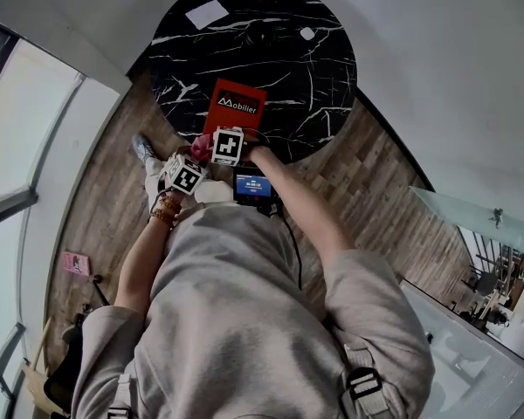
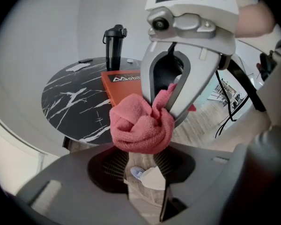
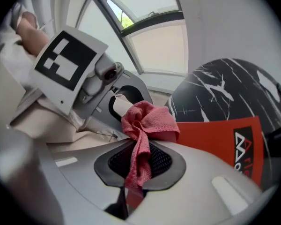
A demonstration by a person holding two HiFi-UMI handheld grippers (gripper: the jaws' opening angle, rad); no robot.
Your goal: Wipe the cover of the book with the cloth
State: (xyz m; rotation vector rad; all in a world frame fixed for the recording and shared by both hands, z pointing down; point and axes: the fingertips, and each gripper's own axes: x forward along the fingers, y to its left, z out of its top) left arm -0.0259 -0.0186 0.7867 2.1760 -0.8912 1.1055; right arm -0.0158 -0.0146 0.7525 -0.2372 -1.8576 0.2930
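Observation:
The red book (image 1: 236,105) (image 2: 124,81) (image 3: 225,135) lies on the near part of a round black marble table (image 1: 271,51). Both grippers hover close together just off the table's near edge. My right gripper (image 3: 136,172) (image 1: 213,149) is shut on the pink cloth (image 3: 145,125) (image 2: 140,125) (image 1: 200,147); a strand of it runs down between the jaws and the rest bunches in a ball beyond the tips. My left gripper (image 2: 143,162) (image 1: 195,157) faces that ball with its jaws open, and the cloth sits just ahead of them.
A black tumbler (image 2: 114,46), a white sheet (image 1: 207,13) and a small white object (image 1: 307,33) are on the table's far side. Wooden floor (image 1: 375,182) surrounds the table. A glass table (image 1: 472,216) stands to the right, windows to the left.

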